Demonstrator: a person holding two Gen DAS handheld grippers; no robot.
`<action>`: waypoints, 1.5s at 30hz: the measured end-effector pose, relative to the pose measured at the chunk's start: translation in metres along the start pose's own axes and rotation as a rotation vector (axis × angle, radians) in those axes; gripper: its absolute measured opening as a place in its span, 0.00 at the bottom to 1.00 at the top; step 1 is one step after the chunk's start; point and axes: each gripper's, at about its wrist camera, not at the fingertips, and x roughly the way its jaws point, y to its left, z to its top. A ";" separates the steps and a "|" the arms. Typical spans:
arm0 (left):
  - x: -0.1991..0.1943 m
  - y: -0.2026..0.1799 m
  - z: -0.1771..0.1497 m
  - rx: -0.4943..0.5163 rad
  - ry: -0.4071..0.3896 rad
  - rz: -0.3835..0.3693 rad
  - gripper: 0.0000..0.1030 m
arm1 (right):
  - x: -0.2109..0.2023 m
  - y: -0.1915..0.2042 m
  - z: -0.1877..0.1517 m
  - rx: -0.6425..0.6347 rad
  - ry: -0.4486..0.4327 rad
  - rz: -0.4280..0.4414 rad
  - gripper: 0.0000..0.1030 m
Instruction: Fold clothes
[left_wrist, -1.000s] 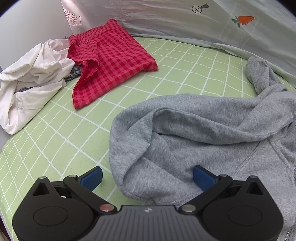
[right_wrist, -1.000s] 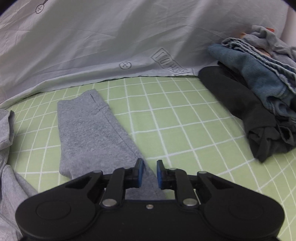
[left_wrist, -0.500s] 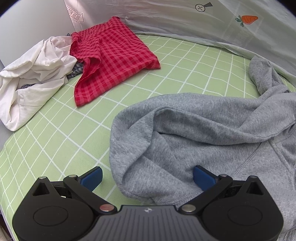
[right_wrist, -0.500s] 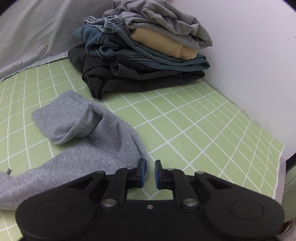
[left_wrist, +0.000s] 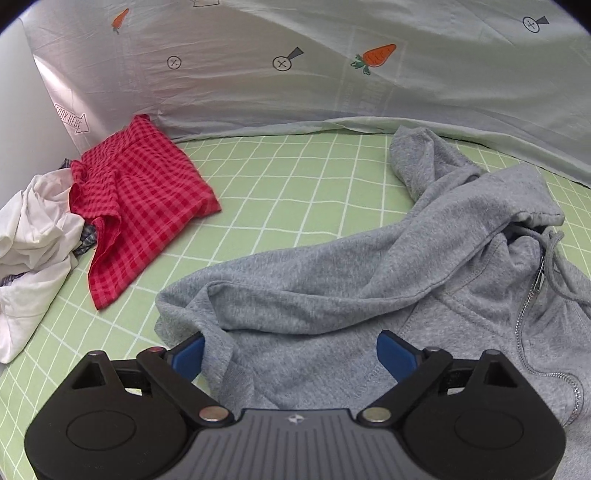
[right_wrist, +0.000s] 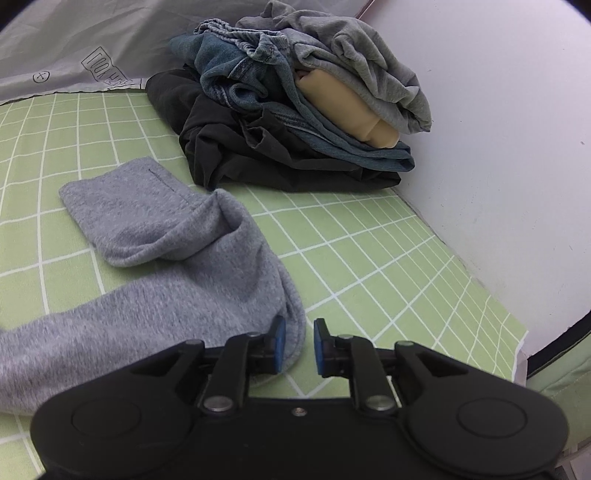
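Grey fleece hoodie (left_wrist: 332, 280) lies rumpled on gridded green sheet (left_wrist: 295, 192).

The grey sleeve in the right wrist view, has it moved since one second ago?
Yes. The grey sleeve now bends double and its cuff lies close to the pile of folded clothes; earlier it lay straight, farther away.

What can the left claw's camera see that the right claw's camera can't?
Only the left wrist view shows the red checked cloth, the crumpled white garment, the carrot print on the pale sheet, and the hoodie's zipper. The left claw is closing, with hoodie fabric between its pads.

Only the right wrist view shows the stack of clothes by the white wall, and the hoodie's sleeve cuff. The right claw is narrowly open and opening, the sleeve's edge by one pad.

Both show the grey hoodie and the green grid cover.
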 end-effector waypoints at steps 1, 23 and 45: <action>0.003 -0.002 0.003 0.017 0.000 -0.001 0.82 | 0.000 0.001 0.000 -0.002 -0.001 -0.004 0.16; -0.002 -0.047 0.011 0.342 -0.070 -0.089 0.83 | -0.003 -0.048 0.024 0.301 -0.011 0.125 1.00; -0.038 0.095 0.042 -0.228 -0.255 0.322 0.09 | -0.001 -0.012 0.011 0.174 0.069 0.273 1.00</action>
